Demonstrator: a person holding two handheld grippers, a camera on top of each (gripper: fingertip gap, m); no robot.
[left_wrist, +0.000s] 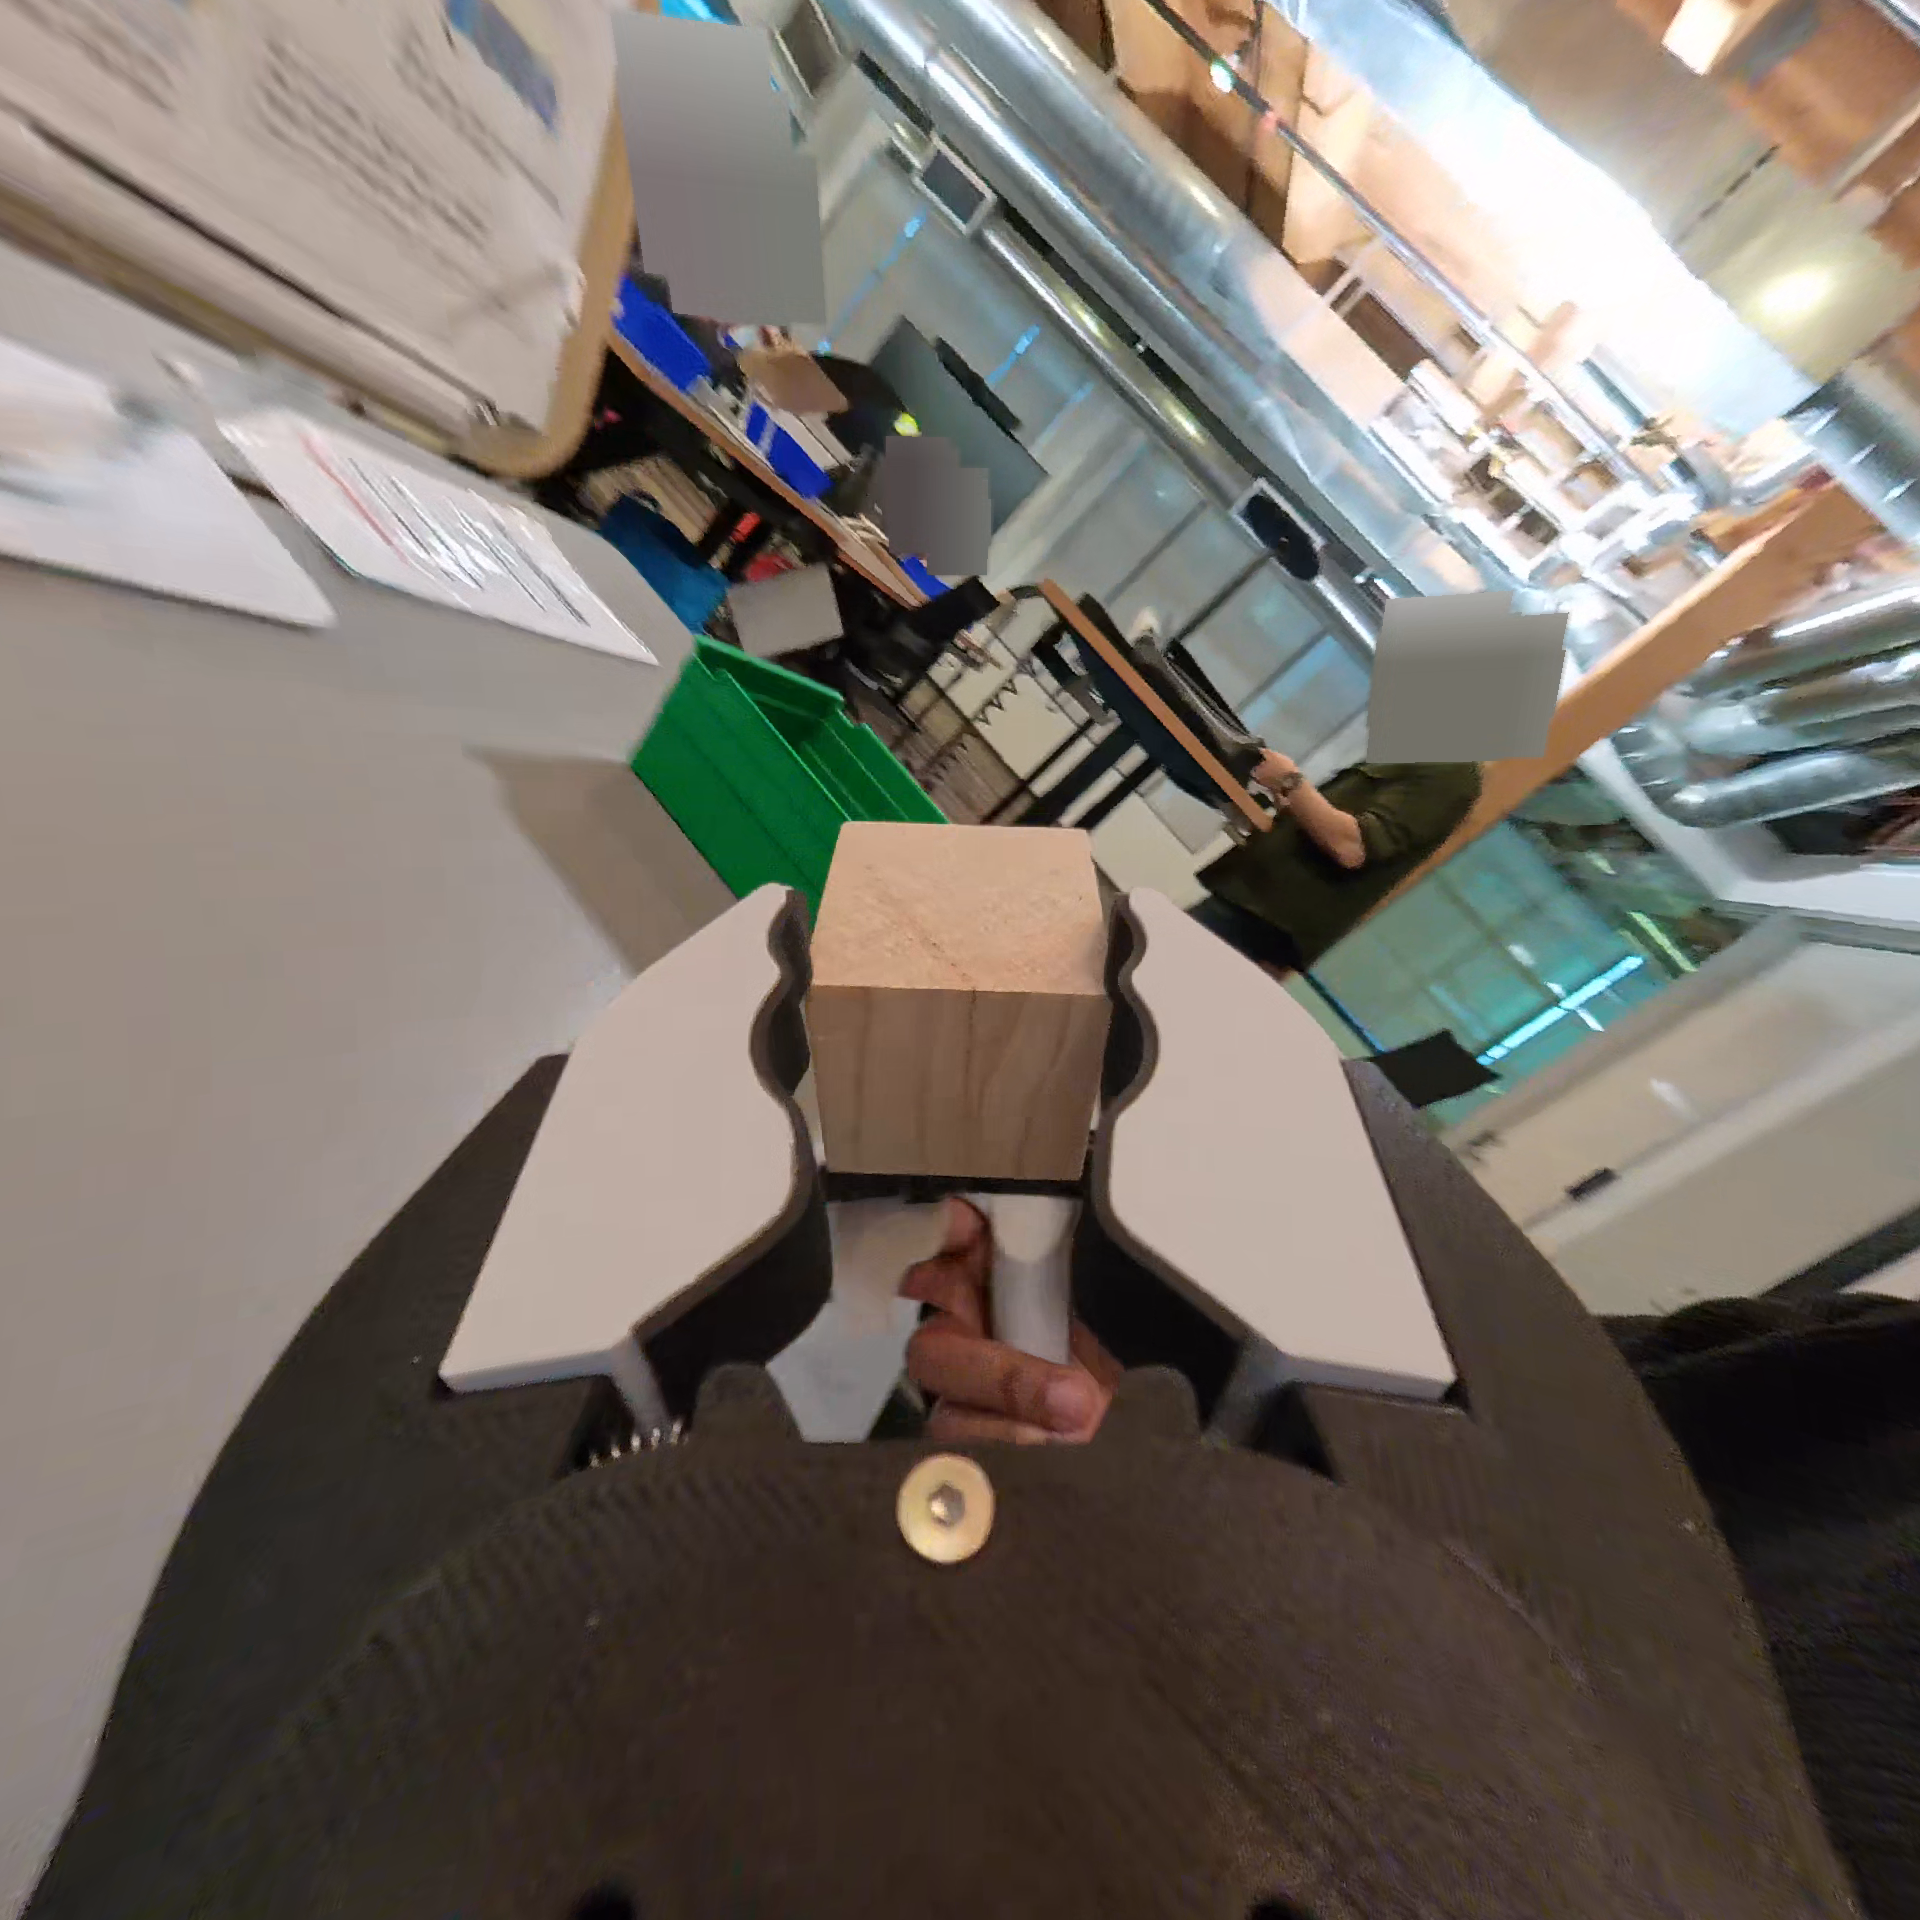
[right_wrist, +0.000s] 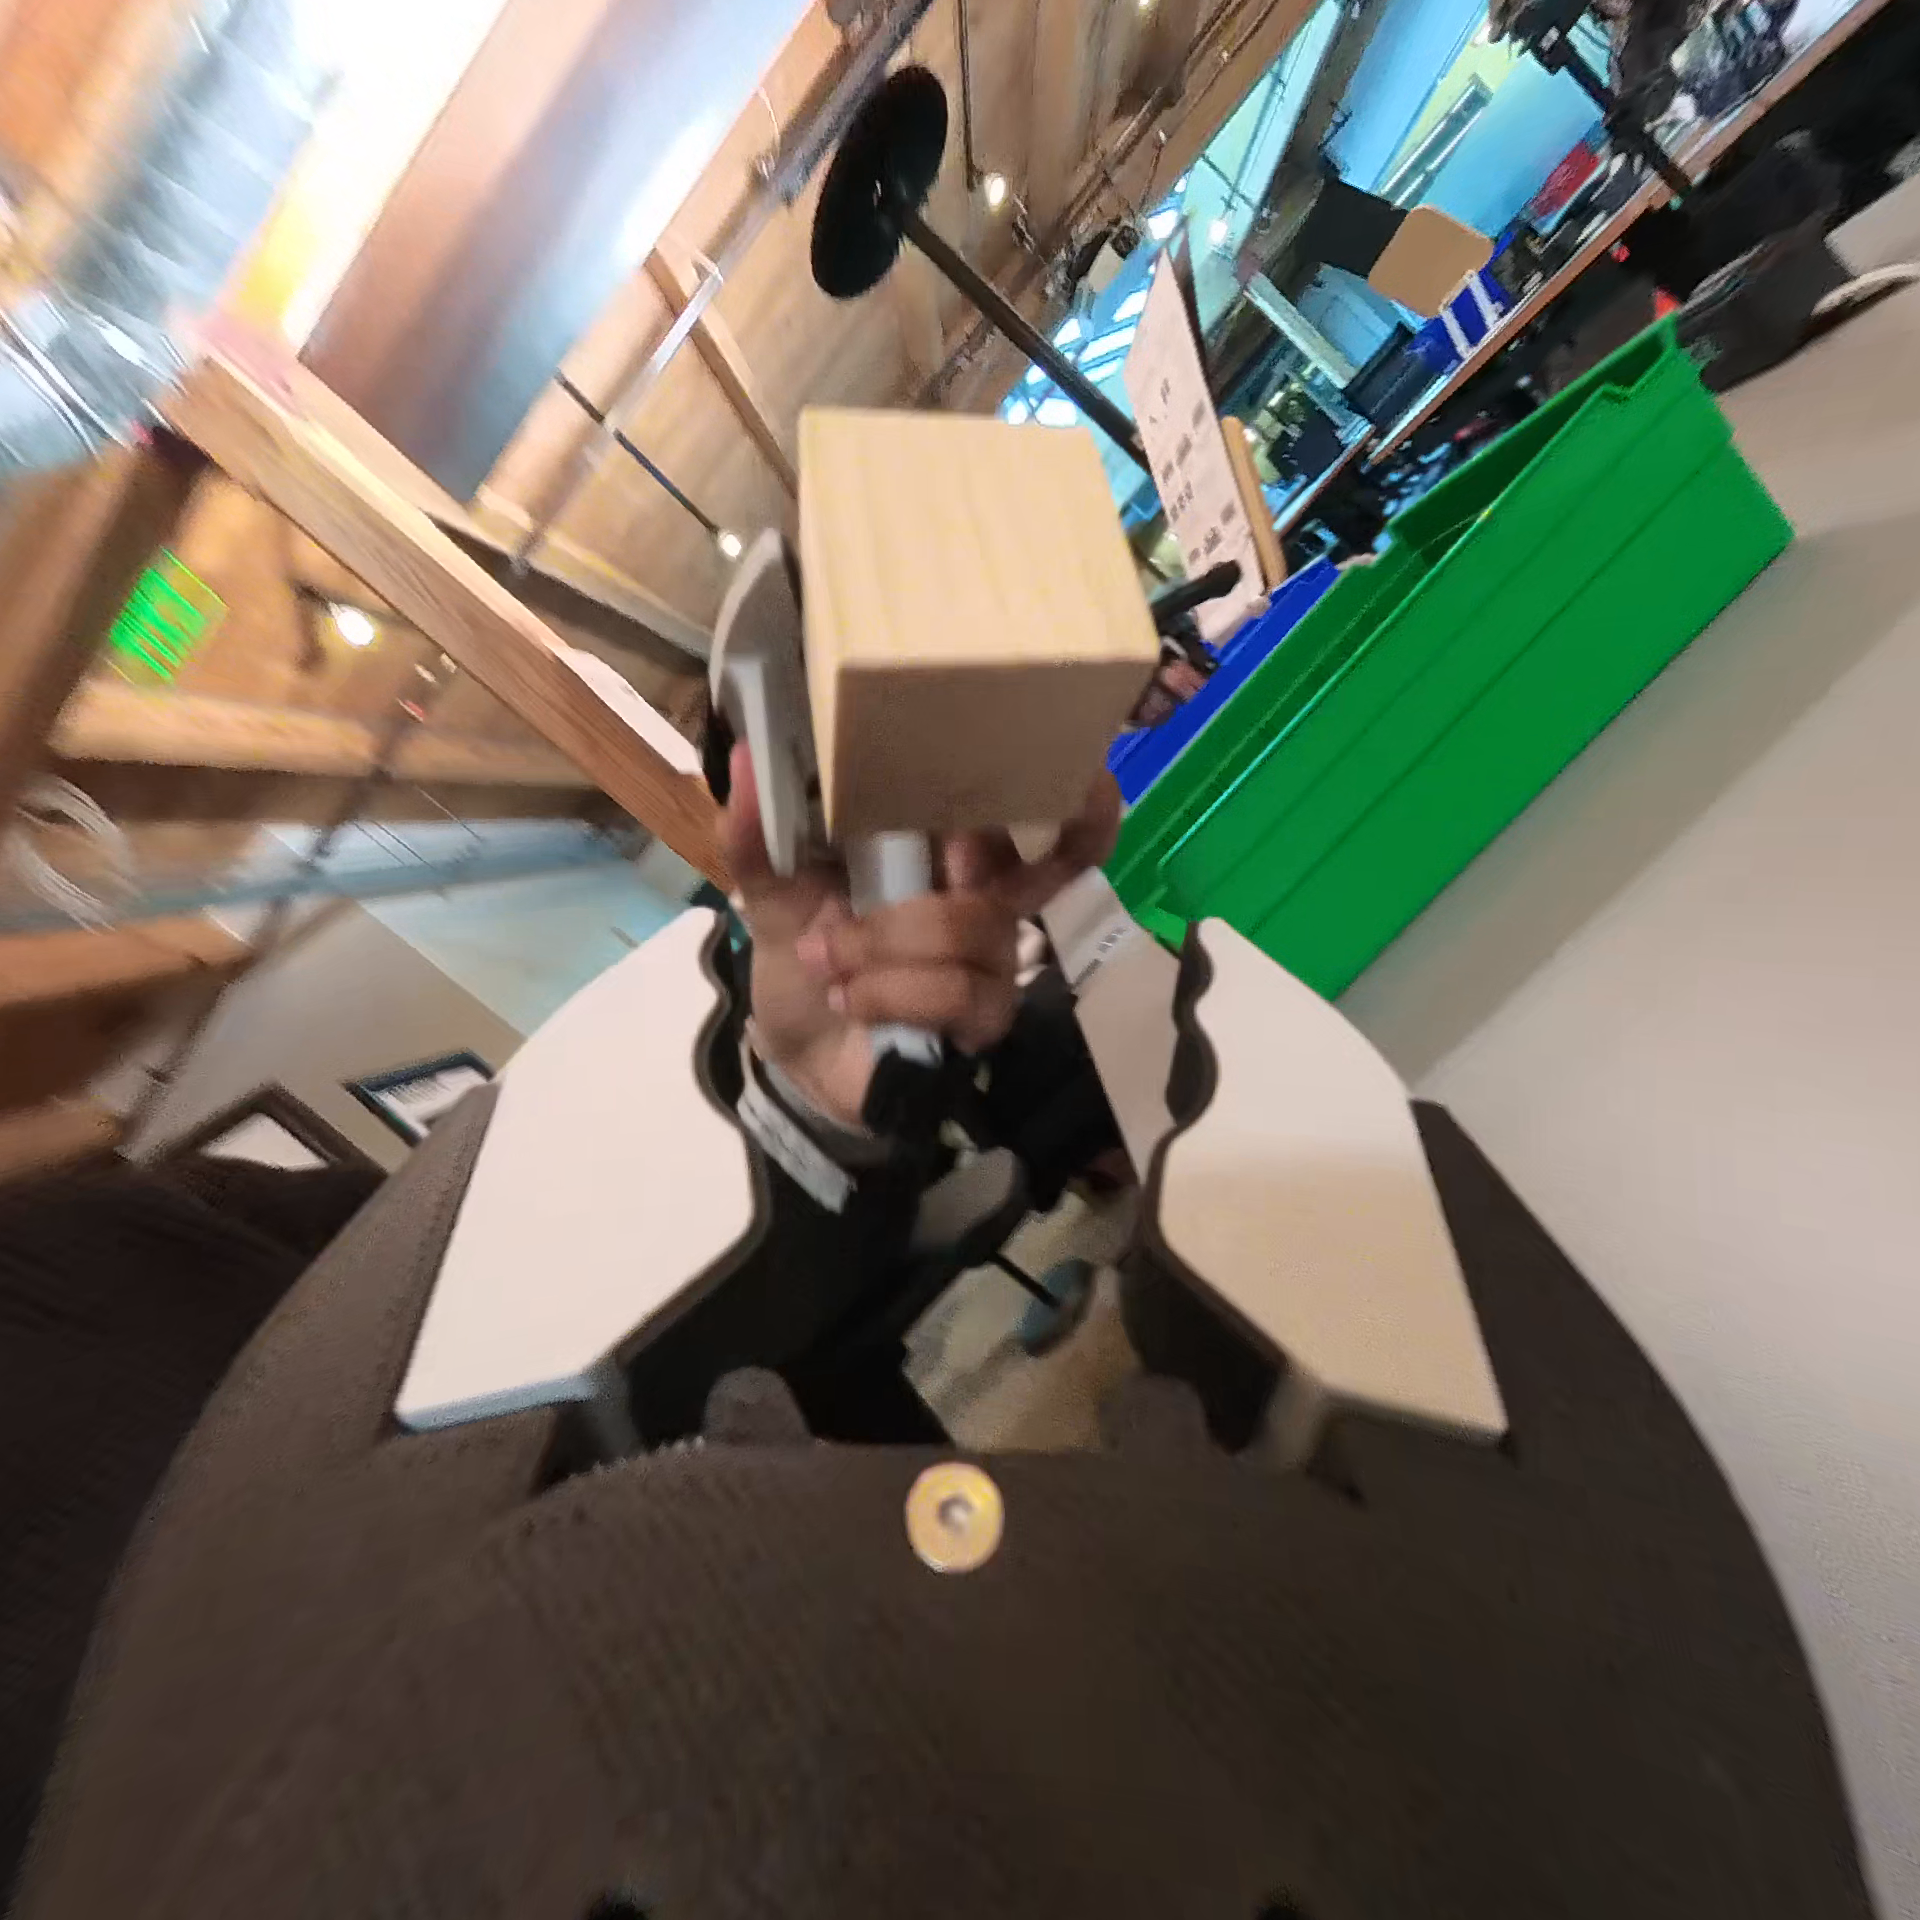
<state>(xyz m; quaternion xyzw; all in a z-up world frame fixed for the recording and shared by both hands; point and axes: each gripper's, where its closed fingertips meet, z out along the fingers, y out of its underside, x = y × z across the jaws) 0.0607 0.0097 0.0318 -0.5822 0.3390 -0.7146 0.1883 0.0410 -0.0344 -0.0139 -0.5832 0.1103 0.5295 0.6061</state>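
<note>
In the left wrist view my left gripper is shut on a pale wooden cube, its jaws pressed to the cube's two sides, held up above the grey table. A hand on a white handle shows below the cube. In the right wrist view my right gripper is open and empty, its jaws wide apart. The same cube is just ahead of it and higher, held by the left gripper, whose one finger and holding hand show.
A green plastic bin stands on the table's far part; it also shows in the right wrist view with a blue bin behind. Printed sheets lie at the left. A person in a dark shirt stands beyond.
</note>
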